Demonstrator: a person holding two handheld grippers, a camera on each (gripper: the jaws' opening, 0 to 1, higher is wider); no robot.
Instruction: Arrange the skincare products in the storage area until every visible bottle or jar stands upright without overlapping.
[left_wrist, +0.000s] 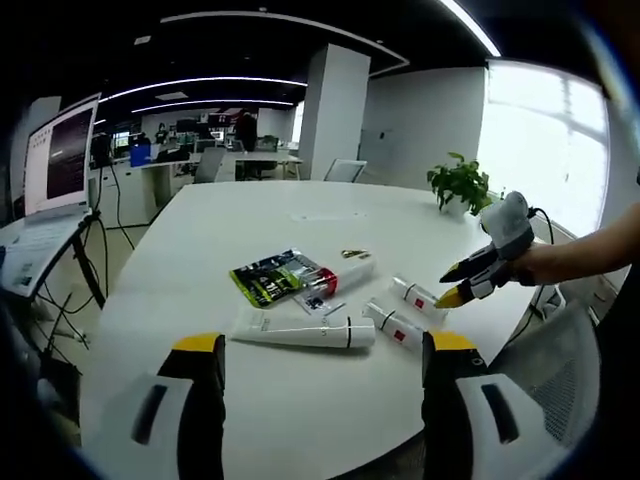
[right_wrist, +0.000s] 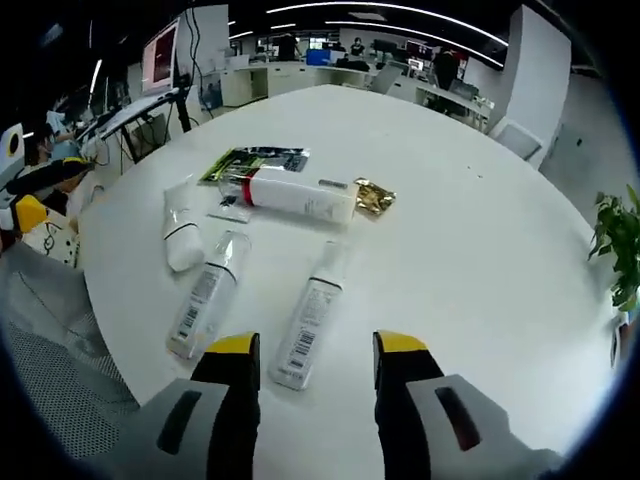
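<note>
White round table (left_wrist: 300, 400) with skincare products lying in a loose group toward one edge; nothing is standing yet, so the arranging appears, as a judgement, to be barely begun. In order of size: a long white tube with a dark cap (left_wrist: 303, 331) is lying flat nearest the edge in the left gripper view; a white tube with a red band (right_wrist: 295, 195) is resting on its side further in, with one end overlapping a green sachet (right_wrist: 255, 160) and a small gold packet (right_wrist: 374, 197) just beside its other end; two clear labelled bottles (right_wrist: 210, 290) (right_wrist: 312, 318) are lying roughly parallel, slightly apart, near the edge closest to the right gripper (right_wrist: 316, 362). That gripper is hovering just short of the nearer bottle, jaws parted and holding nothing. The left gripper (left_wrist: 323, 362) is likewise hanging open and empty over the table edge, short of the long tube (its yellow tips are touching no product). Remaining work, by estimate: all four containers are waiting to be stood upright and spaced apart, and the overlap with the sachet is waiting to be cleared.
</note>
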